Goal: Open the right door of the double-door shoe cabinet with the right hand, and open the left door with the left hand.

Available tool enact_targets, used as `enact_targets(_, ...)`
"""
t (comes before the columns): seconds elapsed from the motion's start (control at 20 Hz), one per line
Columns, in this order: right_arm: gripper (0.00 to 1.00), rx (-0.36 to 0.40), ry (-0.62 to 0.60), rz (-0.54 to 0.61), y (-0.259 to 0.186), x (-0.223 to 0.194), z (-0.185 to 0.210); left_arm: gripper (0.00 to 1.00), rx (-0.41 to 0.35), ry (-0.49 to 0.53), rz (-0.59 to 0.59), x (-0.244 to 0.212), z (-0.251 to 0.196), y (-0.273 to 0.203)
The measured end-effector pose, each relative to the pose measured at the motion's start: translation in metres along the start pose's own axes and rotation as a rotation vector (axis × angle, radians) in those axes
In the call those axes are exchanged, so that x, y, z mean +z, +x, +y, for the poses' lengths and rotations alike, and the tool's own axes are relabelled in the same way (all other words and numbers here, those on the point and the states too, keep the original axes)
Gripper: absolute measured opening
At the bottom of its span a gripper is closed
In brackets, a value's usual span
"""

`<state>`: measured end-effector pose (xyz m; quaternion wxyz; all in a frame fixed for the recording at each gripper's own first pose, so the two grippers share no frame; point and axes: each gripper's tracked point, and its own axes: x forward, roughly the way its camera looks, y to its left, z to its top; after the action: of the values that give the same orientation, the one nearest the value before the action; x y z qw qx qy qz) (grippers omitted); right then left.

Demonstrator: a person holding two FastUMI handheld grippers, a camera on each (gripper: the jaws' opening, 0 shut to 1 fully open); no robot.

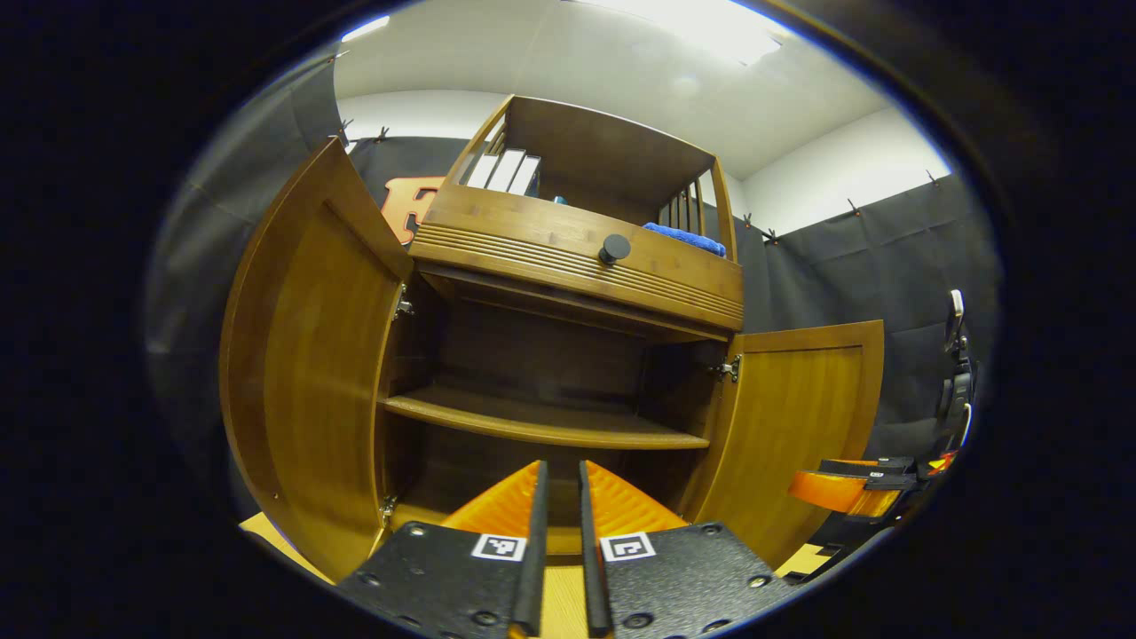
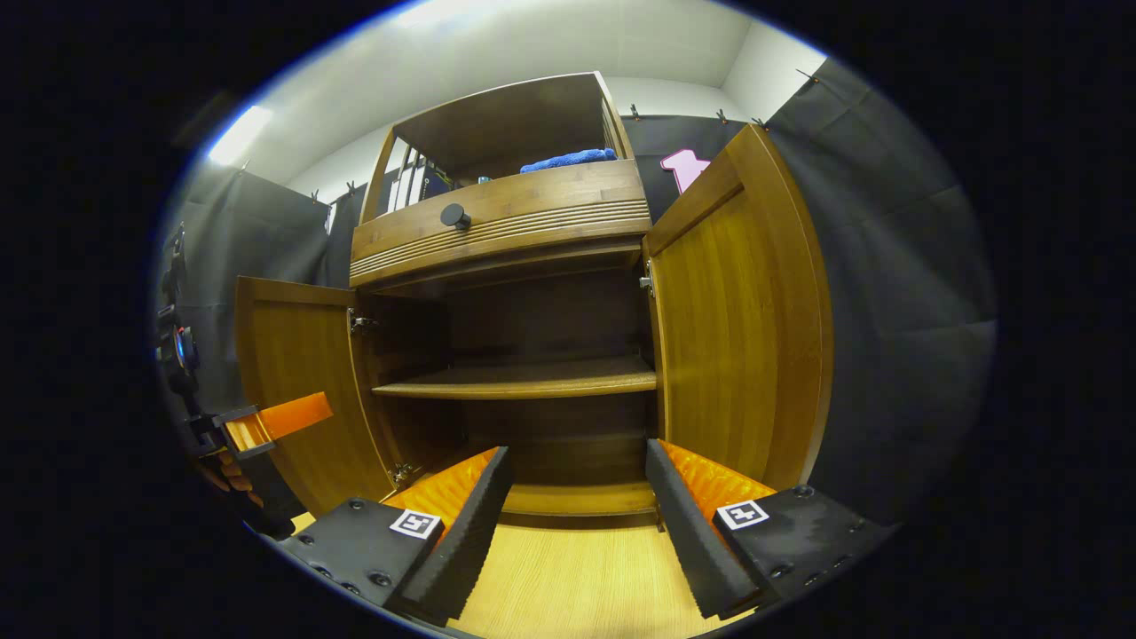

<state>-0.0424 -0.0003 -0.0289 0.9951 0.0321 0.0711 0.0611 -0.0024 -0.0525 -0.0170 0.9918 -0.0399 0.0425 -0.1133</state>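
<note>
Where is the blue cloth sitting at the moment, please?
The blue cloth lies in the cabinet's open top compartment, at its right end in the left gripper view, above the drawer knob.

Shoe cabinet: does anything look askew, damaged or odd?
Nothing stands out. The left door and right door both stand open on their hinges, the inner shelf lies level, and no part looks broken.
</note>
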Motion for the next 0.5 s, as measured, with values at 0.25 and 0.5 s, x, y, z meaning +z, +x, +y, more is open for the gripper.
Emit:
enact_targets(0.25,0.89,-0.001,-0.003,-0.012,0.004,0.004,-0.001,0.56,0.038,0.008,0.022,-0.008,0.012,0.004)
enact_targets(0.5,0.98,0.023,-0.012,-0.017,0.013,0.004,0.009,0.84,0.079,0.017,0.019,-0.01,0.025,0.004)
